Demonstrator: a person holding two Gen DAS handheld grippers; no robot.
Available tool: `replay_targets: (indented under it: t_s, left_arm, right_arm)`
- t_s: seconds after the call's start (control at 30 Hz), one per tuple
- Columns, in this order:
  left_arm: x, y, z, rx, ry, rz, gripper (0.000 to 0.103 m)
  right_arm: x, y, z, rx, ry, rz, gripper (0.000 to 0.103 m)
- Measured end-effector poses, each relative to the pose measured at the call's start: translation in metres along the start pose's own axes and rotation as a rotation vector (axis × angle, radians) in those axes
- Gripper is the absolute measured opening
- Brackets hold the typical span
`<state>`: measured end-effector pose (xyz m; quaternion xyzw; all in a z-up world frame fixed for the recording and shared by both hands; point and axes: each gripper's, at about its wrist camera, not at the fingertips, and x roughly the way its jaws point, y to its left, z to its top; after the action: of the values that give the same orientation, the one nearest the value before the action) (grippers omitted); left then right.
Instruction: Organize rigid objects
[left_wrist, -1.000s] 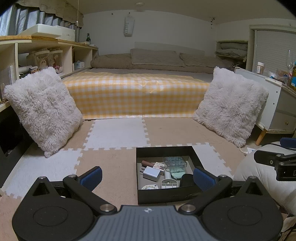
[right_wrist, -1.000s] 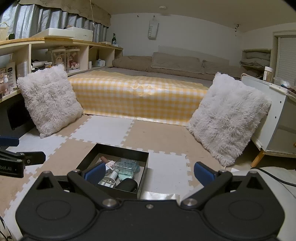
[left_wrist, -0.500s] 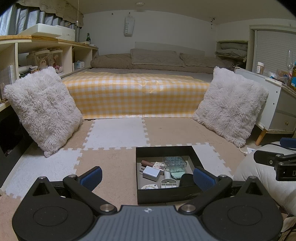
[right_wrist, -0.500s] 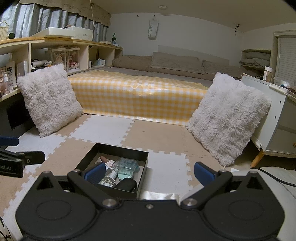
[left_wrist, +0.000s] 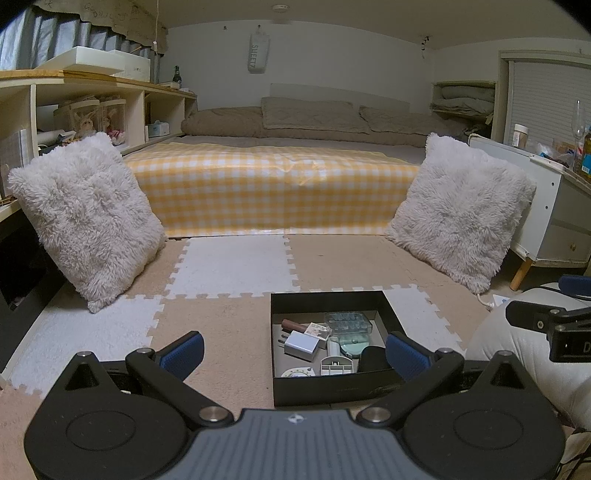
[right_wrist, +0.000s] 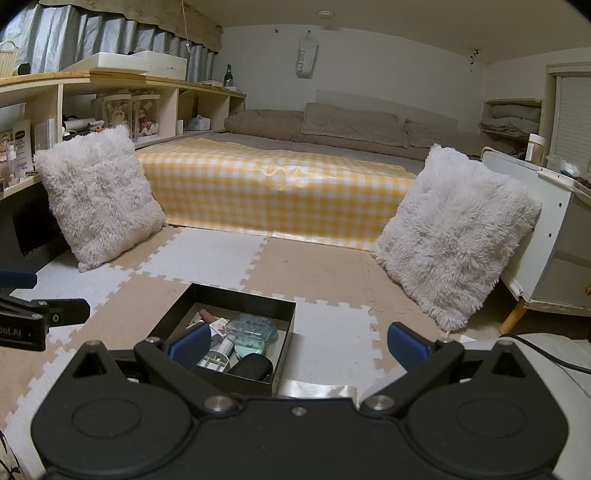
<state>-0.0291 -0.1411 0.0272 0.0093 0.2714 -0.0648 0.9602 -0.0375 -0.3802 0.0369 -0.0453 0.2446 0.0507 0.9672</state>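
down on the floor mat (left_wrist: 229, 339) sits a black box (left_wrist: 332, 387) with lots of bare mat around it. inside lie a white plug (left_wrist: 301, 345), a clear case (left_wrist: 347, 321) and a black lump (left_wrist: 373, 360). left claw (left_wrist: 293, 350) and right claw (right_wrist: 299, 343) are both wide open, holding nothing.

A home bedroom: a low bed (left_wrist: 273, 184) under a yellow checked cover, fluffy cushions (left_wrist: 88, 218), foam puzzle mats (left_wrist: 232, 262), cluttered wooden shelves (right_wrist: 110, 107).
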Motion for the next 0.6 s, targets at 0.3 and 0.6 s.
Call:
replay_targets:
  t_s: [0.3, 0.6]
  left_arm:
    - [0.0002, 0.0002, 0.0000, 0.000, 0.000, 0.000, 0.103]
    - [0.0004, 0.0001, -0.0003, 0.001, 0.000, 0.000, 0.103]
  right_arm:
    - [0.0002, -0.0006, -0.0001, 0.002, 0.002, 0.001, 0.103]
    - [0.0008, -0.0017, -0.0001, 0.004, 0.004, -0.002, 0.103]
